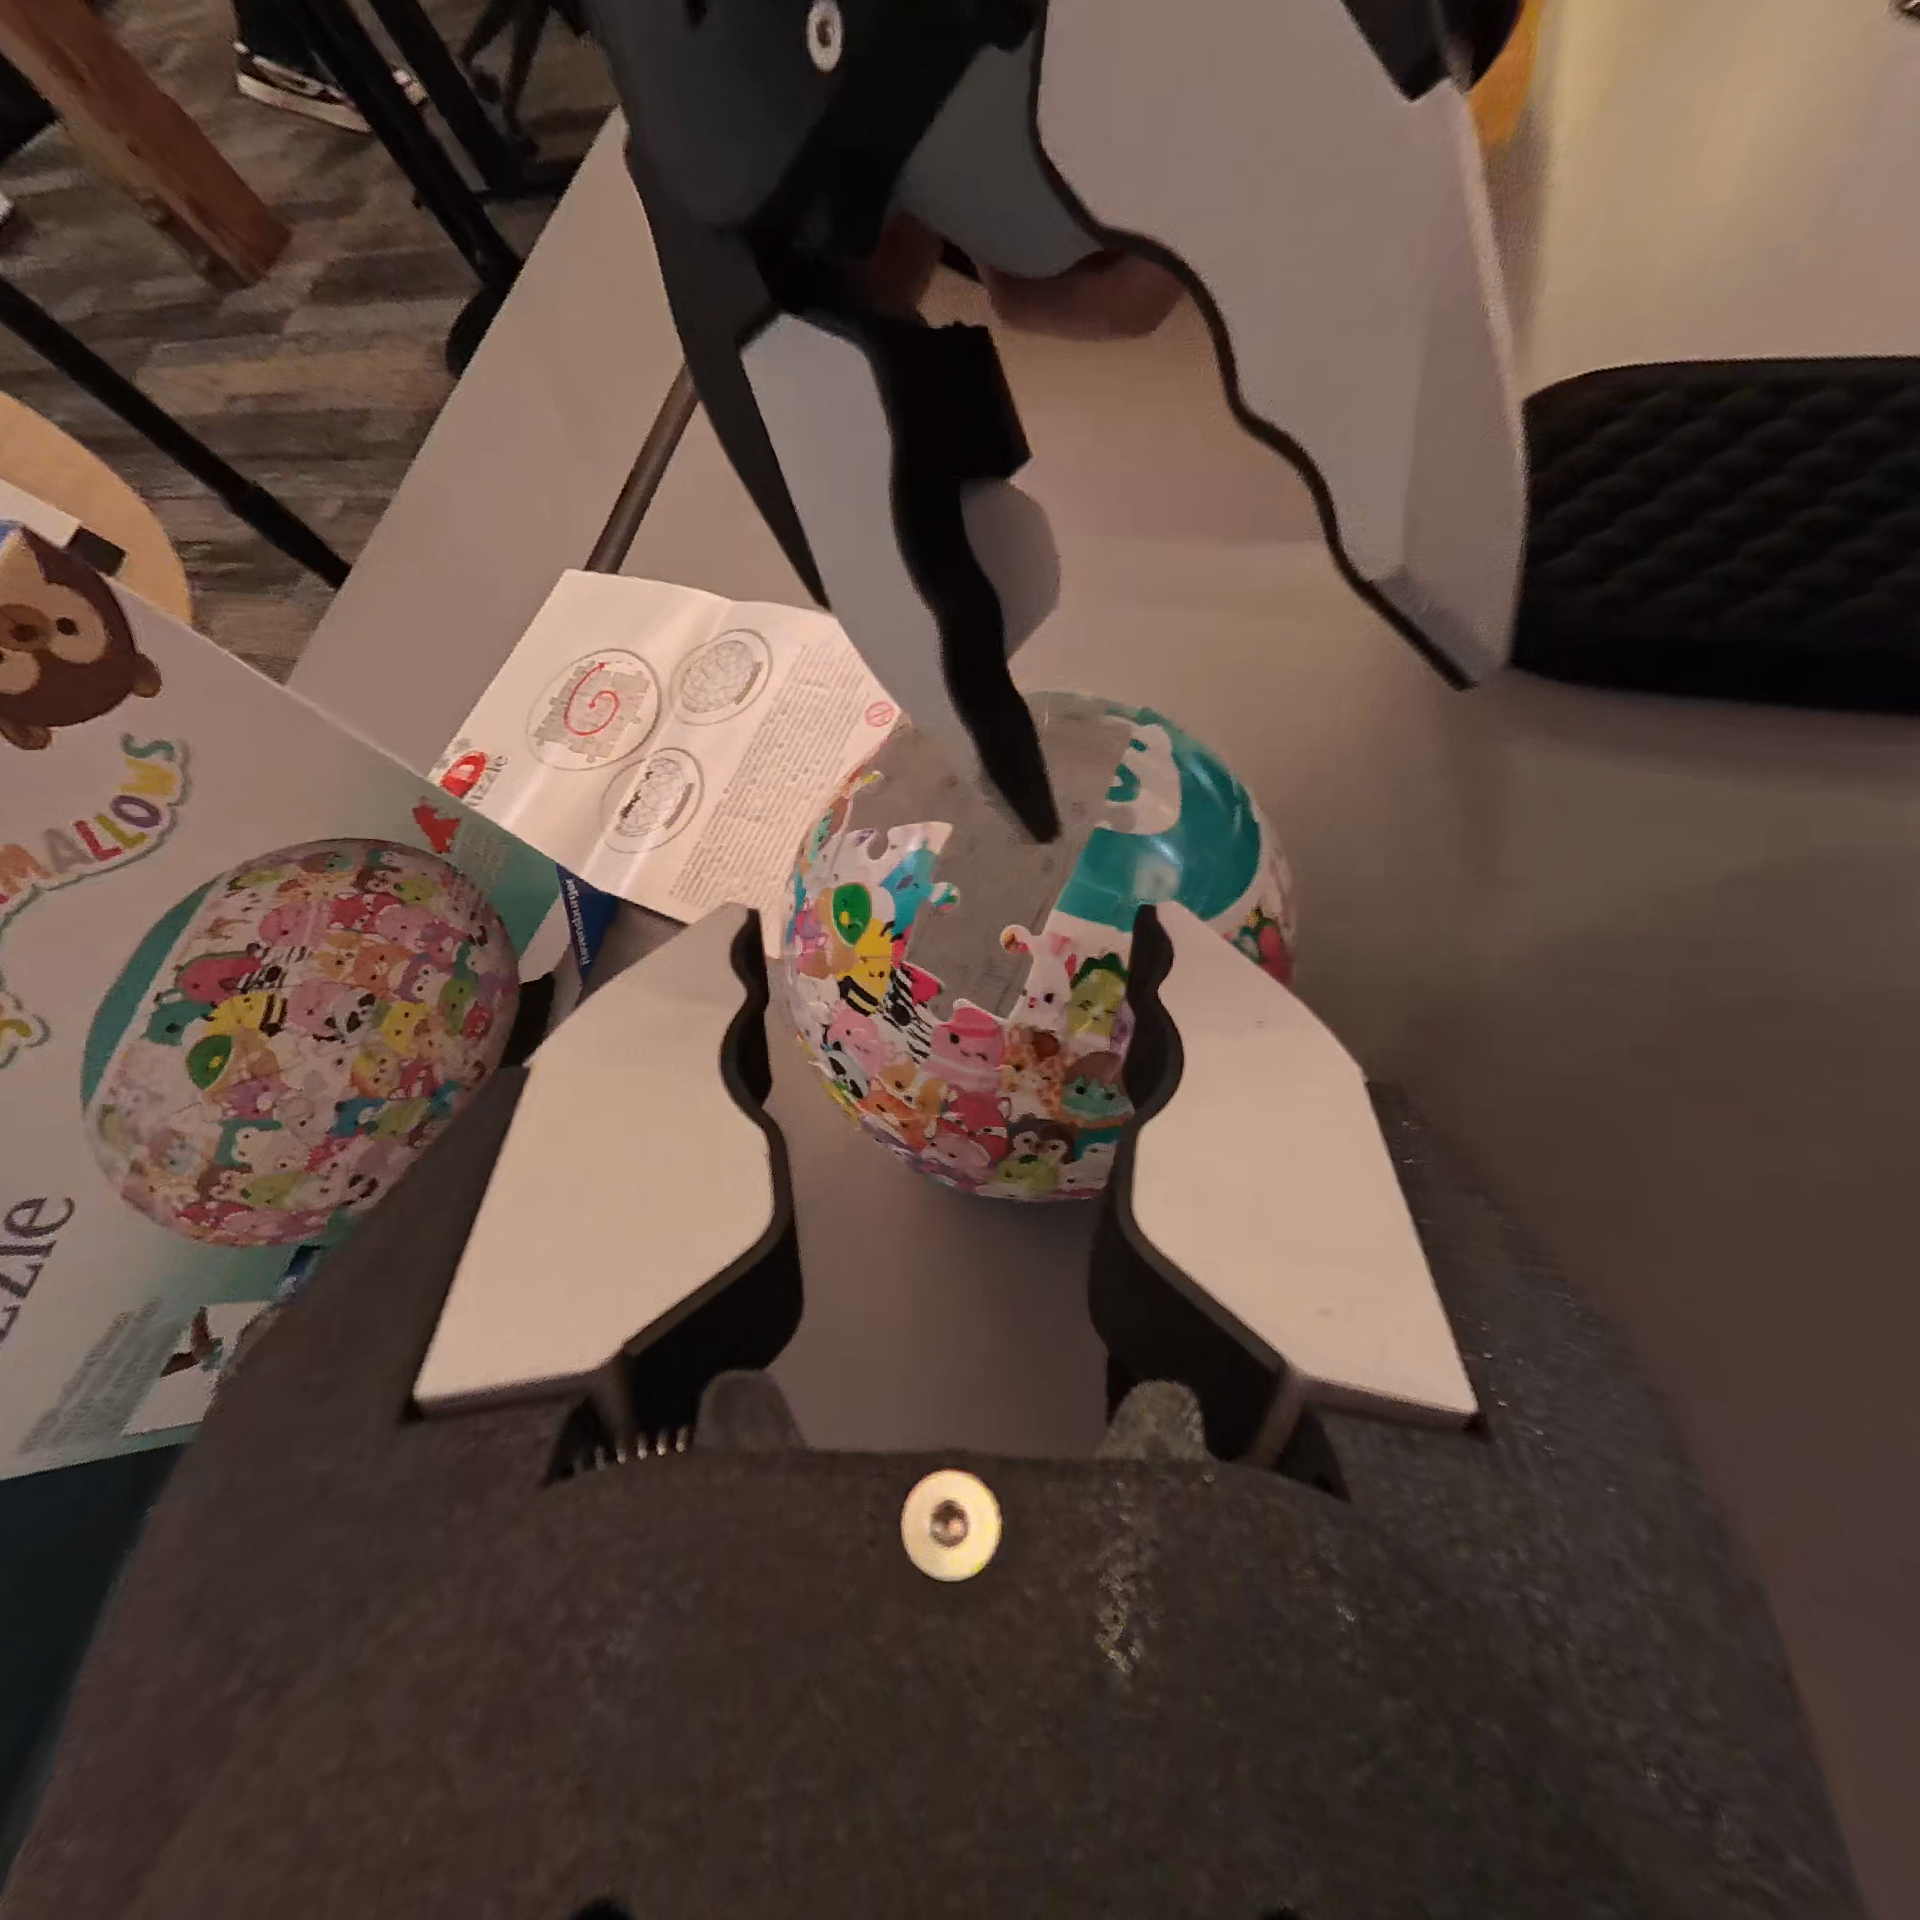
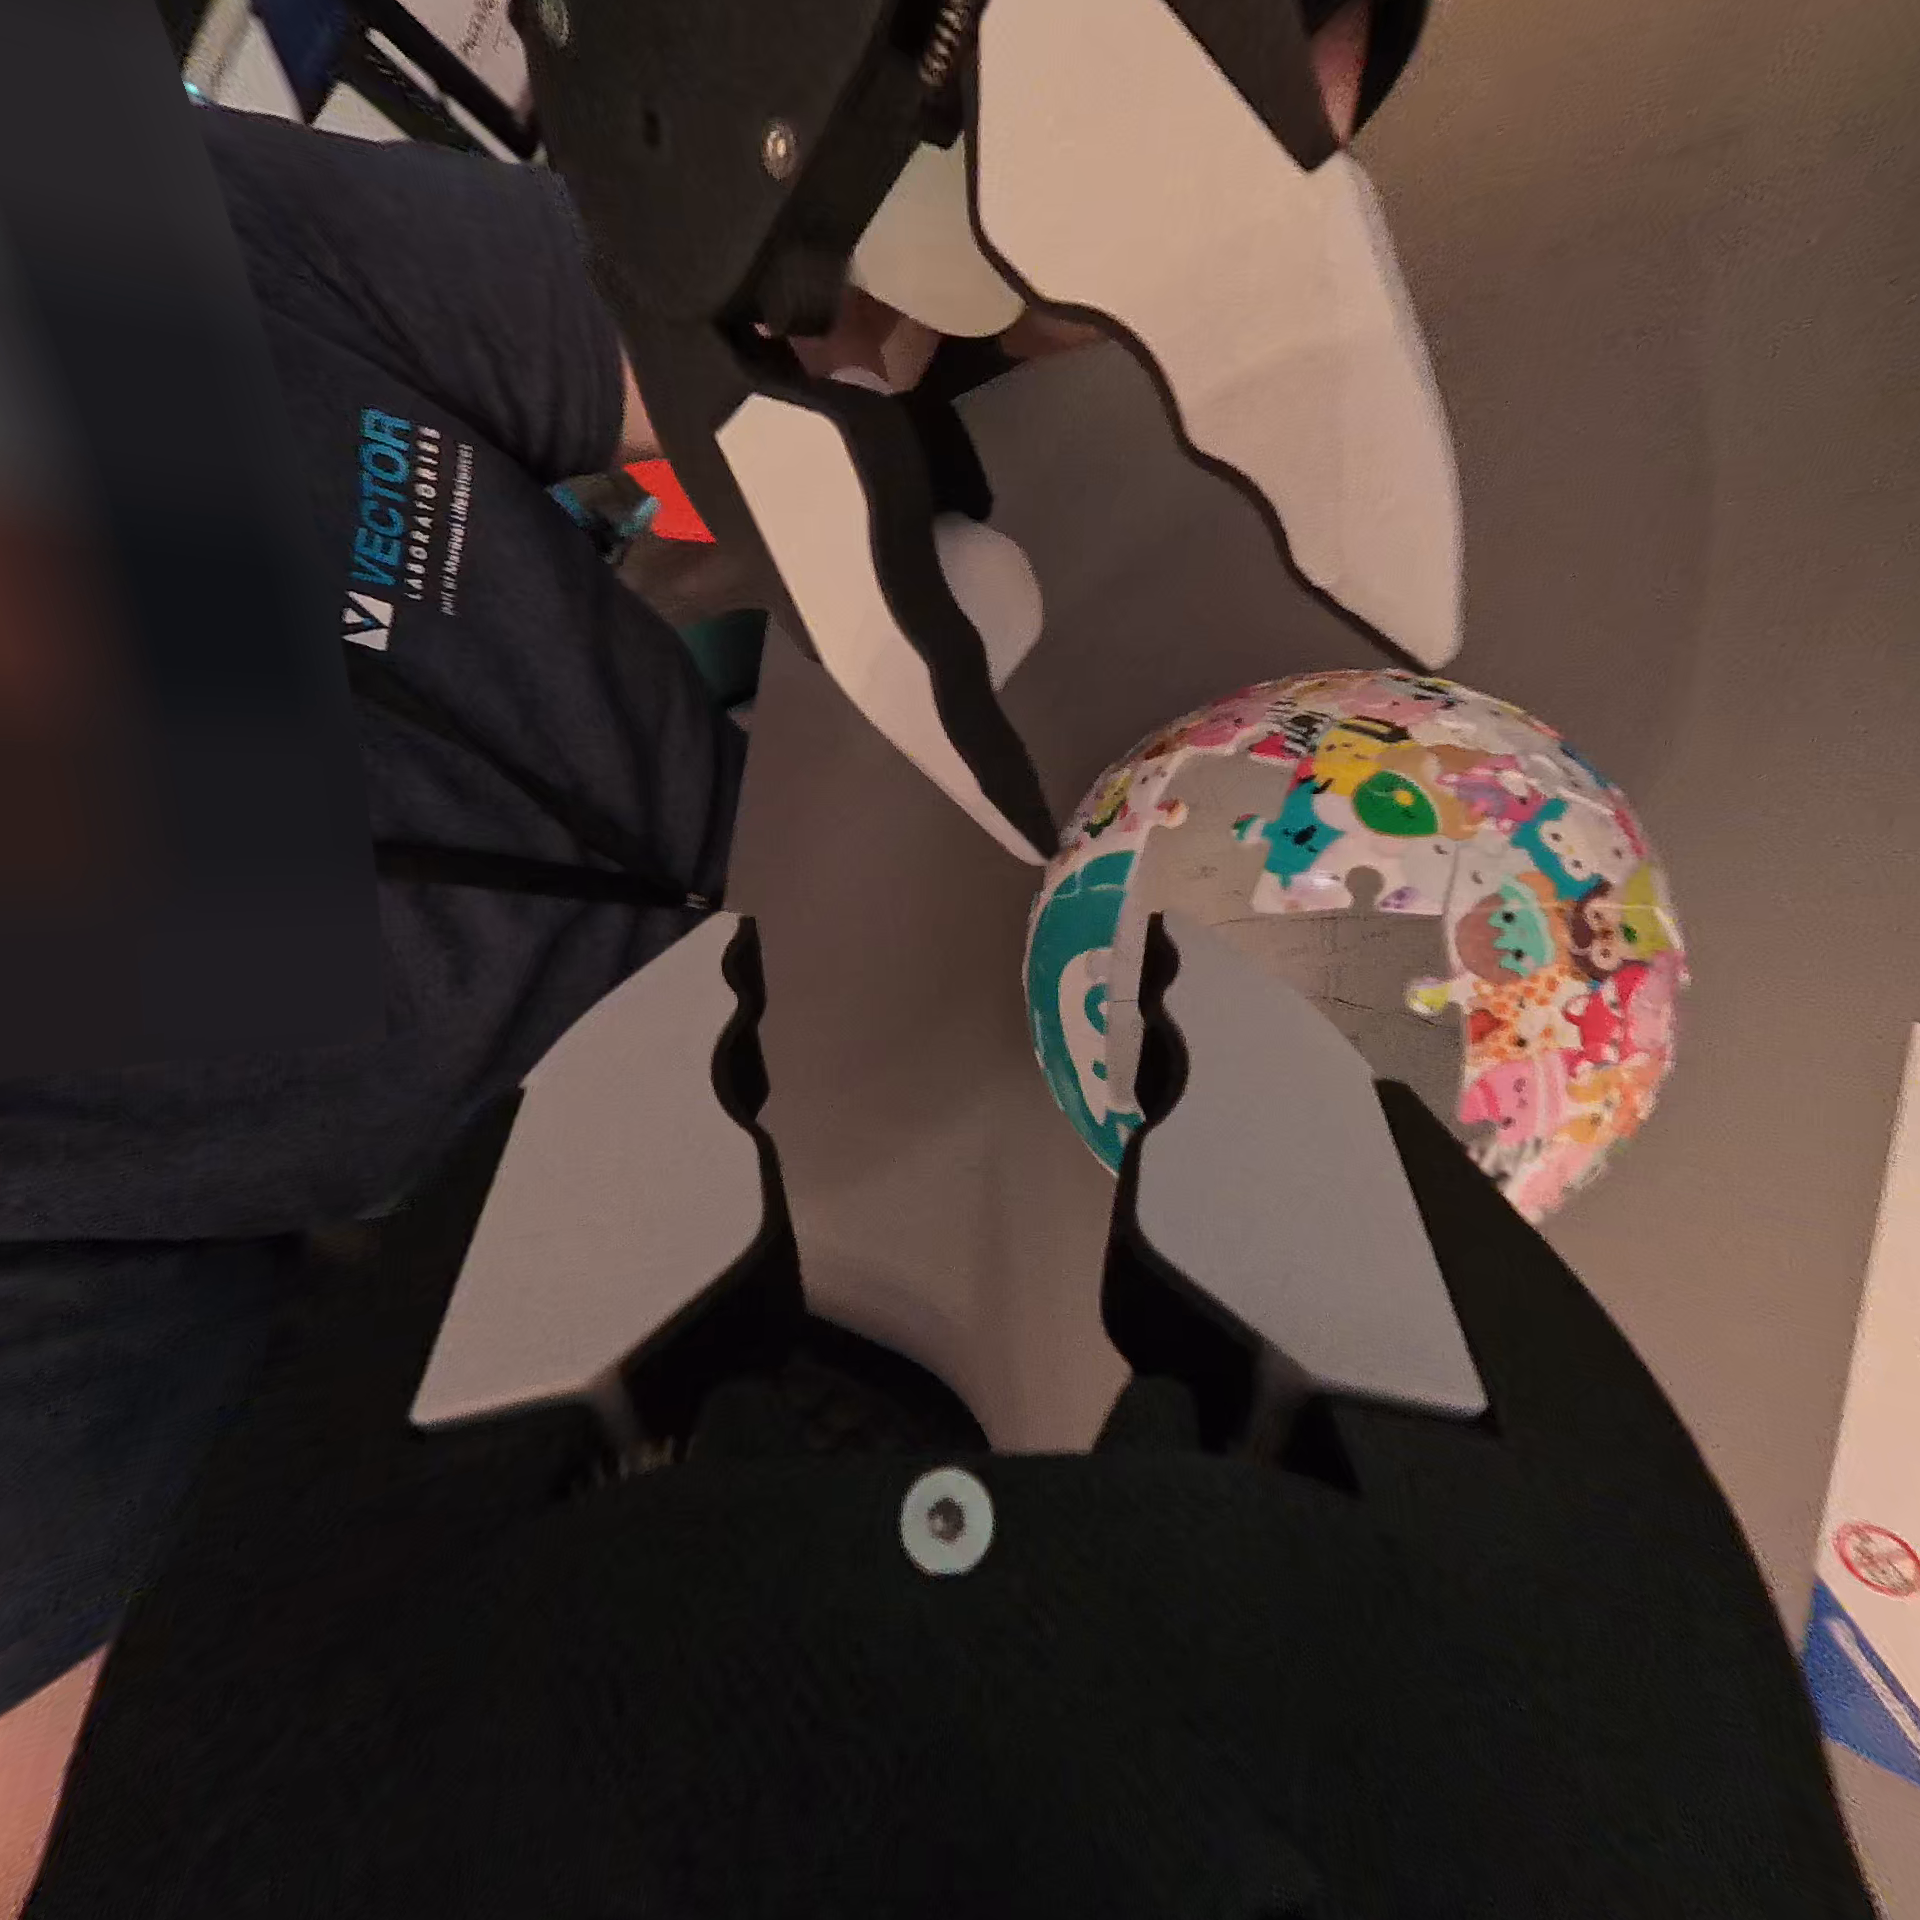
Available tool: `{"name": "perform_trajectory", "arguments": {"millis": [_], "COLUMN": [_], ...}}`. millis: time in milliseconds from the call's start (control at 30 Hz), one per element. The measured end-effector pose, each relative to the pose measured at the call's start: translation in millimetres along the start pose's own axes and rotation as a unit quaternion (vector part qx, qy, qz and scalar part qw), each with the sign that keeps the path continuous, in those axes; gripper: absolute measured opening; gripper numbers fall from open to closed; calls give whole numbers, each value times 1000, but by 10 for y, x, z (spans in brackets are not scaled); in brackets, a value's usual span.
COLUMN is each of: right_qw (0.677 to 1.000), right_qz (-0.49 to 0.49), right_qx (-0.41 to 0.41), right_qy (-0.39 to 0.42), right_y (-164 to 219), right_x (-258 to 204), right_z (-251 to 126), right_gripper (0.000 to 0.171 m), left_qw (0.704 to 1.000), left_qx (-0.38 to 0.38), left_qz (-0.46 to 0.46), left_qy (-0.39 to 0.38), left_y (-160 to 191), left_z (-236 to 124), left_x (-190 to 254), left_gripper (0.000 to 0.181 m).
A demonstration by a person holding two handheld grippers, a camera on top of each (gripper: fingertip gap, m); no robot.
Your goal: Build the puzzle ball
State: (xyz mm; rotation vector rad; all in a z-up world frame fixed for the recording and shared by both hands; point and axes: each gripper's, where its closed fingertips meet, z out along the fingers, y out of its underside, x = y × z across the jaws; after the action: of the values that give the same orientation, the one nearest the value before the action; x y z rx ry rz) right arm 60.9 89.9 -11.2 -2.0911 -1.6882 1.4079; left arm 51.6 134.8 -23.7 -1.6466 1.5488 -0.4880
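Note:
The puzzle ball is a colourful sphere with a teal patch and an open gap showing its grey inside. It rests on the grey table. My left gripper is open, its jaws on either side of the ball's near face, and holds nothing. My right gripper comes in from the far side, open, with one fingertip poked into the gap. In the right wrist view the ball lies to the right of my right gripper. The left gripper reaches in from above.
The puzzle box lies at the left with a folded instruction sheet beside it. A black quilted cushion sits at the far right. A person in a dark shirt stands by the table. Table legs and floor show beyond the left edge.

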Motion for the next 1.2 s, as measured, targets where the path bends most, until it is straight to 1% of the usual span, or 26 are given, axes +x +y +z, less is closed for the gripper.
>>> {"name": "perform_trajectory", "arguments": {"millis": [100, 233, 300, 367, 433, 500, 667, 700, 833, 1000, 1100, 1200], "right_qw": [1000, 998, 997, 997, 996, 996, 997, 997, 997, 997, 997, 997], "right_qz": [4, 6, 15, 23, 25, 23, 15, 15, 20, 31, 31, 30], "right_qx": [-5, -47, -42, -38, -32, -27, -26, -24, -17, -28, -37, -38], "right_qy": [-20, -29, -56, -67, -76, -76, -66, -66, -69, -65, -64, -61], "right_y": [-3, 80, 52, 39, 33, 29, 39, 36, 27, 72, 100, 103], "right_x": [17, 59, 21, 41, 48, 48, 50, 52, 49, 69, 63, 64], "right_z": [64, 155, 171, 158, 144, 139, 139, 140, 143, 147, 163, 165], "right_gripper": [70, 70, 65, 60, 58, 57, 60, 60, 59, 55, 54, 54], "left_qw": [1000, 1000, 1000, 1000, 1000, 999, 1000, 1000, 999, 999, 1000, 999], "left_qx": [-3, -2, -1, 3, 14, 23, 11, 11, 7, 27, 12, 20], "left_qz": [-2, -9, -11, -15, -20, -23, -20, -17, -13, -37, -24, -30], "left_qy": [-5, -6, -4, 1, -5, -5, -4, -15, -30, 6, -3, 5], "left_y": [13, 10, 8, -2, -31, -60, -26, -34, -30, -73, -25, -56], "left_z": [37, 41, 42, 39, 17, -7, 62, 53, 45, 16, 44, 36], "left_x": [-12, -31, -33, -27, -61, -78, -53, -76, -113, -48, -50, -23], "left_gripper": [66, 67, 67, 66, 65, 63, 65, 67, 64, 62, 62, 61]}}
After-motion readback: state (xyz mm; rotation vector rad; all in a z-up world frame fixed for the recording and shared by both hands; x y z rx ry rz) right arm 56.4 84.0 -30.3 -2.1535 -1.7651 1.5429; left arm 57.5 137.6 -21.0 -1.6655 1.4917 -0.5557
